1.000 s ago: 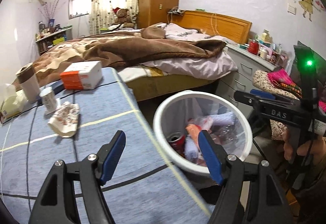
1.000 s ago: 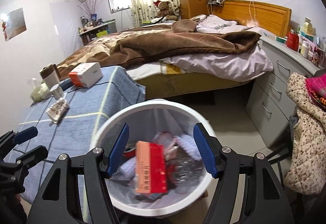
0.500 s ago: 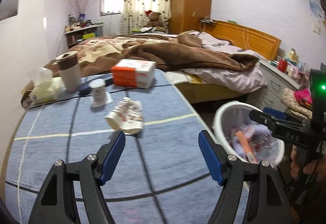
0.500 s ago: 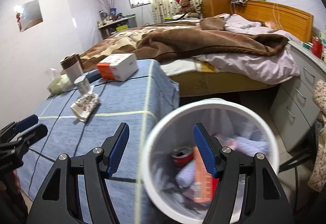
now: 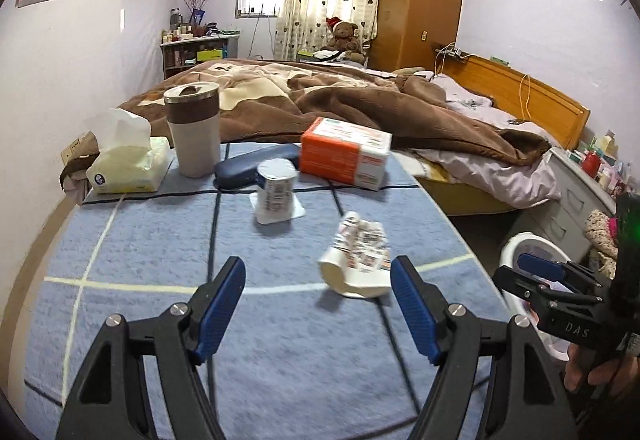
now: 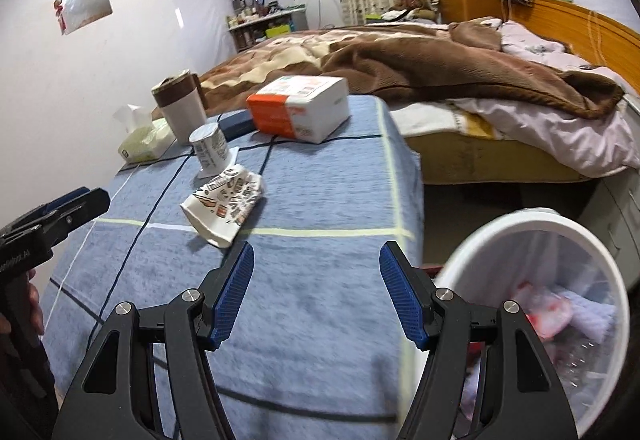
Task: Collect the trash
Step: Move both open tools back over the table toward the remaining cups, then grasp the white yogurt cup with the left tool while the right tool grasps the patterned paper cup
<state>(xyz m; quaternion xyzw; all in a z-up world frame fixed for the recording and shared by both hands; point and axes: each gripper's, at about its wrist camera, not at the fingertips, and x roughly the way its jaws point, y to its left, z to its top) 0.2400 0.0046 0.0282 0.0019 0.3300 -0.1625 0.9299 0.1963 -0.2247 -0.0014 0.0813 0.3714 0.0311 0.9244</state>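
A crumpled printed paper cup [image 5: 358, 260] lies on its side on the blue tablecloth [image 5: 160, 260]; it also shows in the right wrist view [image 6: 226, 206]. An upturned white yogurt cup [image 5: 276, 190] stands behind it, also seen in the right wrist view [image 6: 210, 152]. My left gripper [image 5: 318, 304] is open and empty, just short of the crumpled cup. My right gripper [image 6: 316, 292] is open and empty over the table's right part. The white trash bin [image 6: 532, 236] stands right of the table with trash inside.
At the table's back are a tissue pack [image 5: 128, 164], a lidded tumbler [image 5: 194, 128], a dark blue case [image 5: 248, 164] and an orange-white box [image 5: 346, 152]. A bed [image 5: 360, 100] lies behind. Drawers [image 5: 576, 192] stand at right.
Both grippers swung left, away from the bin and over the table. The crumpled cup now lies close in front of my left gripper. Both stayed open and empty.
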